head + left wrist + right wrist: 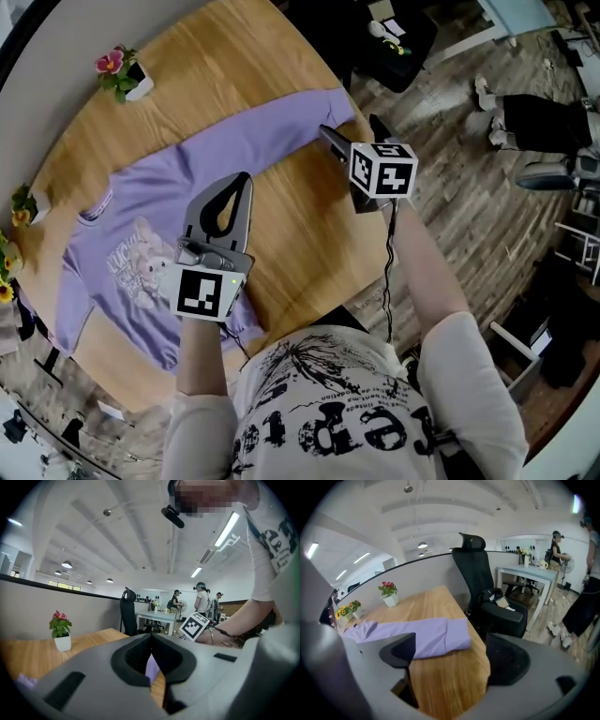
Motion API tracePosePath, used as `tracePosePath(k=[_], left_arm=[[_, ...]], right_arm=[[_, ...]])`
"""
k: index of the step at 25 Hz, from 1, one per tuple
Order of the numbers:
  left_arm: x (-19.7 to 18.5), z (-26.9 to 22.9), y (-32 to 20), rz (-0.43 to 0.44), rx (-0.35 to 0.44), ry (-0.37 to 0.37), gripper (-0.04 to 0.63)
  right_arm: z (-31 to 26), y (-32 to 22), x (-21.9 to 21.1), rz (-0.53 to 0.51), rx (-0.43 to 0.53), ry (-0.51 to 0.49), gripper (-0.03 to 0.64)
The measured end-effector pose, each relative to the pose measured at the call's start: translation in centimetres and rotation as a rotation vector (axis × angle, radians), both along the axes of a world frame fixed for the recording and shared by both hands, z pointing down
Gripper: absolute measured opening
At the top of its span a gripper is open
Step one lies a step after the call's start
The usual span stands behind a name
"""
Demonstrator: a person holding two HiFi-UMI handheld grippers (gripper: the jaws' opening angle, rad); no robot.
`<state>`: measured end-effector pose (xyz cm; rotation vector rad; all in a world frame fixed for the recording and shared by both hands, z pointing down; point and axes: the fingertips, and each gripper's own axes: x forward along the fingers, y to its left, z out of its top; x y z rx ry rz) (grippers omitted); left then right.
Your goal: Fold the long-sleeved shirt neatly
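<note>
A purple long-sleeved shirt [141, 234] with a print on its chest lies flat on the round wooden table [300, 244]. One sleeve [281, 127] stretches toward the far right edge. My left gripper [239, 183] hovers over the shirt's body near that sleeve's base, jaws shut with nothing between them. In the left gripper view its closed tips [151, 637] show a sliver of purple cloth [152, 667] below. My right gripper [352, 131] stands open just short of the sleeve's cuff. In the right gripper view the sleeve [422, 637] lies ahead of the open right gripper [452, 656].
A pink flower pot [122, 75] stands at the table's far side, and yellow flowers [23, 206] at its left rim. A black office chair [483, 583] is beyond the table edge near the cuff. Several people stand by a white desk [157, 616] in the background.
</note>
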<state>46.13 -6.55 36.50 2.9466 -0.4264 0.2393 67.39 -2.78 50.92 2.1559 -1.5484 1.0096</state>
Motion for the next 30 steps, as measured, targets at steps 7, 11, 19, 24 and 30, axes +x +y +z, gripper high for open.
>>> tracePosePath(k=[7, 11, 19, 24, 30], left_arm=[[1.6, 1.7, -0.2, 0.03, -0.023, 0.014, 0.005], [1.7, 2.1, -0.6, 0.008, -0.025, 0.017, 0.005], [-0.4, 0.6, 0.7, -0.021, -0.032, 0.018, 0.005], [-3.2, -1.2, 2.5, -0.078, -0.006, 0.026, 0.005], [-7.4, -3.4, 4.6, -0.206, 0.025, 0.013, 0.005]], right_arm=[[2.3, -0.8, 0.7, 0.061, -0.087, -0.039, 0.375], [2.9, -0.7, 0.9, 0.104, -0.119, -0.065, 0.255], [1.2, -0.7, -0.9, 0.002, -0.1, -0.015, 0.055], [-3.1, -1.2, -2.6, -0.076, -0.022, 0.085, 0.055], [-8.2, -3.0, -6.2, -0.19, 0.096, 0.093, 0.055]])
